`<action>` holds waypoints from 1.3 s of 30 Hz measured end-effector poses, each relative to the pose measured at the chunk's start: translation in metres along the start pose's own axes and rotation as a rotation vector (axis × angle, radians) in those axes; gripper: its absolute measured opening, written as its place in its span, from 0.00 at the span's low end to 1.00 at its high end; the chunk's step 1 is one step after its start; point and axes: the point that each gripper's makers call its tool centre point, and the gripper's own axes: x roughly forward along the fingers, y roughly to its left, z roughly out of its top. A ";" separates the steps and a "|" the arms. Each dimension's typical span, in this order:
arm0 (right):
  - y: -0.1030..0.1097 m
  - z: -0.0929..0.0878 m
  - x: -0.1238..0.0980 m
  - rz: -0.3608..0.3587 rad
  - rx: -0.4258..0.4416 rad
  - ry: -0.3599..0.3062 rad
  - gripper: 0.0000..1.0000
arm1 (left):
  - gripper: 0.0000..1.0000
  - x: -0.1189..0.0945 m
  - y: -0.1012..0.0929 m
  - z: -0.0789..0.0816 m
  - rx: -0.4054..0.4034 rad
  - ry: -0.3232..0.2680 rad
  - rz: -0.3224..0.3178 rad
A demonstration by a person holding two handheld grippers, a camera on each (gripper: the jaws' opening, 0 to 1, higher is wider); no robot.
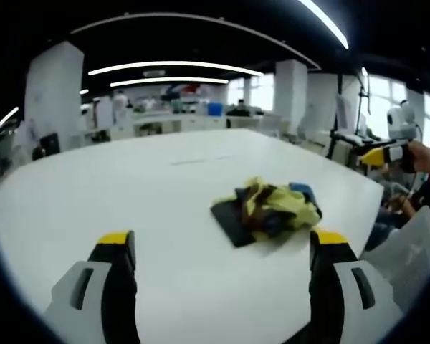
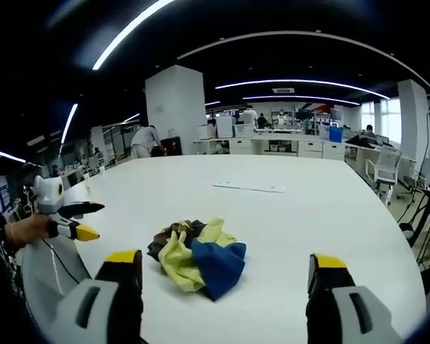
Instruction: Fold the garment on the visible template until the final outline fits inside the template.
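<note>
A crumpled garment (image 1: 272,211) in yellow, blue and dark patches lies in a heap on the white table (image 1: 129,186). In the left gripper view my left gripper (image 1: 222,240) stands open just short of it, the heap ahead and to the right. My right gripper (image 1: 383,154) comes in at the far right, held by a hand. In the right gripper view the garment (image 2: 197,258) lies between and just beyond the open jaws of my right gripper (image 2: 226,259). The left gripper (image 2: 82,221) enters from the left. A thin flat marking (image 2: 247,186) lies farther back on the table.
The table's edge (image 2: 394,236) curves round on the right, with a chair (image 2: 383,168) beyond it. White pillars (image 2: 175,107), desks and several people stand at the back of the room. A pale sheet (image 1: 408,251) hangs off the table's near right.
</note>
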 end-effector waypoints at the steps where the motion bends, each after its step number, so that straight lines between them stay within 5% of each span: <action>1: 0.000 0.000 0.000 0.003 0.001 0.000 0.96 | 0.97 0.000 -0.001 -0.001 0.001 0.004 -0.001; 11: 0.005 0.000 0.000 0.035 0.014 0.008 0.94 | 0.93 0.001 -0.006 -0.003 0.029 0.010 -0.020; 26: 0.010 -0.001 0.006 0.083 0.020 0.022 0.78 | 0.78 0.012 -0.024 -0.007 0.076 0.045 -0.099; 39: 0.022 -0.004 0.032 0.167 -0.019 0.051 0.57 | 0.54 0.043 -0.013 0.000 0.178 0.072 -0.175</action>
